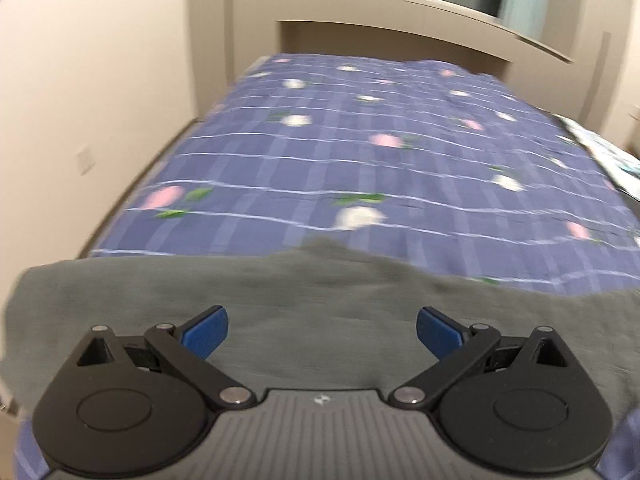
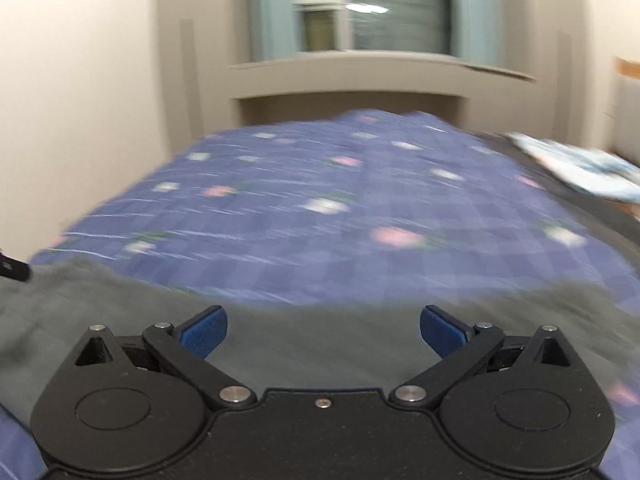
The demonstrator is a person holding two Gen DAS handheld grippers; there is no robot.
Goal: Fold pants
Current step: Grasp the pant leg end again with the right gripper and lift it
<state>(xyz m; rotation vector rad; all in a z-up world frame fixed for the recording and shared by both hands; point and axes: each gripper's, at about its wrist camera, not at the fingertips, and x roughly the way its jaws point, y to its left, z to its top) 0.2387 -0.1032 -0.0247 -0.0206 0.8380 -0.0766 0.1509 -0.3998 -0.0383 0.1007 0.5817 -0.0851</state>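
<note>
Nearest in the left wrist view, the left tool (image 1: 322, 330) is released, its blue-padded fingers (image 1: 206, 330) spread wide with nothing between them. Directly beneath and ahead of it lie the grey-green pants (image 1: 304, 292), spread across the near end of the bed; whether the fingers touch the cloth cannot be told. The right wrist view shows the same arrangement: the right tool (image 2: 323, 330) is also released and empty, poised over the pants (image 2: 320, 336), whose cloth runs across the frame from left to right.

Beyond the pants stretches the blue plaid bedspread (image 1: 360, 148) with pink and white flowers, reaching to the beige headboard (image 1: 400, 12) and a curtained window (image 2: 360, 4) above it.

The right view alone catches a dark tip at its left edge (image 2: 14, 268), apparently part of the other tool. A pale patterned cloth (image 2: 576, 168) lies at the bed's right side. Both views are motion-blurred, the right more heavily.
</note>
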